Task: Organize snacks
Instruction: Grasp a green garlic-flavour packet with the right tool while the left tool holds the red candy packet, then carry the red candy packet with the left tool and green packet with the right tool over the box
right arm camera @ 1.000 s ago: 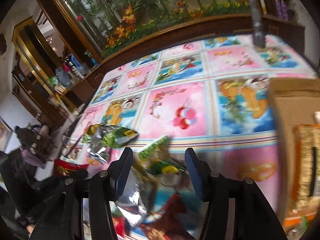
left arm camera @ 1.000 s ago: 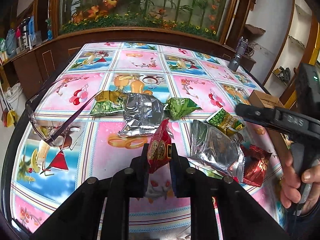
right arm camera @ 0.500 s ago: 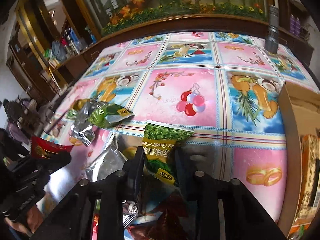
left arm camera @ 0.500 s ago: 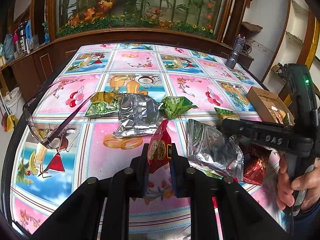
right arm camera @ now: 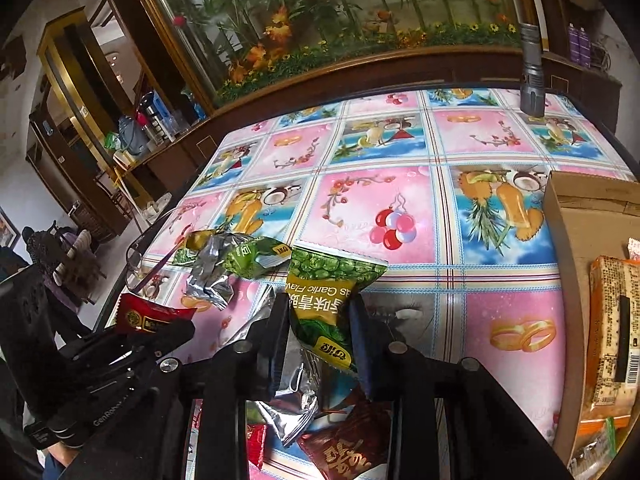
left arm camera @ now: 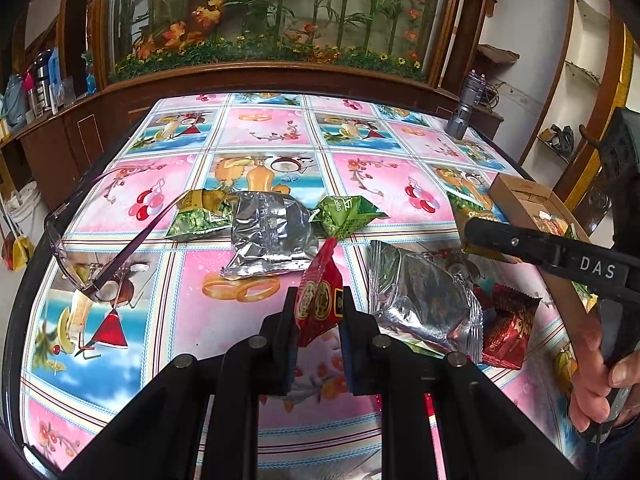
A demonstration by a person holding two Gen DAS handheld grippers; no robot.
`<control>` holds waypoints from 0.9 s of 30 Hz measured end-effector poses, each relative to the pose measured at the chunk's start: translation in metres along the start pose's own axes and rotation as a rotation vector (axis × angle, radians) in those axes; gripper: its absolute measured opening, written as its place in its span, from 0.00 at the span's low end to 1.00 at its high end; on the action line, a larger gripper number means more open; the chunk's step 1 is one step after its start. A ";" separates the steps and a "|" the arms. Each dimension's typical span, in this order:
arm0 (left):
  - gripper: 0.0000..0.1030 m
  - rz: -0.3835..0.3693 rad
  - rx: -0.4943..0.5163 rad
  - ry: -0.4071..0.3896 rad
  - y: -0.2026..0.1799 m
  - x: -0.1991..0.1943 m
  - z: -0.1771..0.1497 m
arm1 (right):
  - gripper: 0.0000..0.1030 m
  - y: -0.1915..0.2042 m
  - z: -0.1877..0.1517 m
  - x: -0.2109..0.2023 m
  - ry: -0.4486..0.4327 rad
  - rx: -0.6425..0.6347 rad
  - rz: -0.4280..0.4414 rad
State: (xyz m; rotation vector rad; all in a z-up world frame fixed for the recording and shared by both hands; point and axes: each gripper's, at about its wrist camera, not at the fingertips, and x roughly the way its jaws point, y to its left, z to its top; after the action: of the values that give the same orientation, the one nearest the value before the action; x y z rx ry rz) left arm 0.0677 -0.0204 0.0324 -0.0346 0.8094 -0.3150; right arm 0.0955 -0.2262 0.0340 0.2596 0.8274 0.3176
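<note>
My left gripper [left arm camera: 319,312] is shut on a small red snack packet [left arm camera: 319,300], held just above the table. My right gripper [right arm camera: 320,328] is shut on a green garlic-pea packet [right arm camera: 326,292], lifted a little off the table. That gripper [left arm camera: 476,236] also reaches in from the right in the left wrist view, a hand on its handle. Loose snacks lie on the table: a silver pouch [left arm camera: 272,232], two green packets [left arm camera: 346,216] [left arm camera: 198,216], a second silver pouch [left arm camera: 424,300] and red packets [left arm camera: 506,328]. A cardboard box [right arm camera: 576,240] with snacks inside stands at the right.
The colourful patterned tablecloth [left arm camera: 276,132] covers the table. A pair of glasses [left arm camera: 92,248] lies near the left edge. A grey flashlight [left arm camera: 464,108] stands at the far right corner. Behind the table is a planter with glass.
The right gripper closed on the green pea packet and lifted it slightly toward the box side. The left gripper stayed still with the red packet.
</note>
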 end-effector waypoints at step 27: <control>0.16 -0.017 0.015 -0.020 -0.007 -0.004 0.000 | 0.31 0.001 -0.001 -0.005 -0.020 0.014 0.018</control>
State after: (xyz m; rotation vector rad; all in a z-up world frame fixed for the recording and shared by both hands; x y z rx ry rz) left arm 0.0634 -0.0258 0.0360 -0.0307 0.7871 -0.3364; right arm 0.0915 -0.2276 0.0373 0.2831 0.8078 0.3252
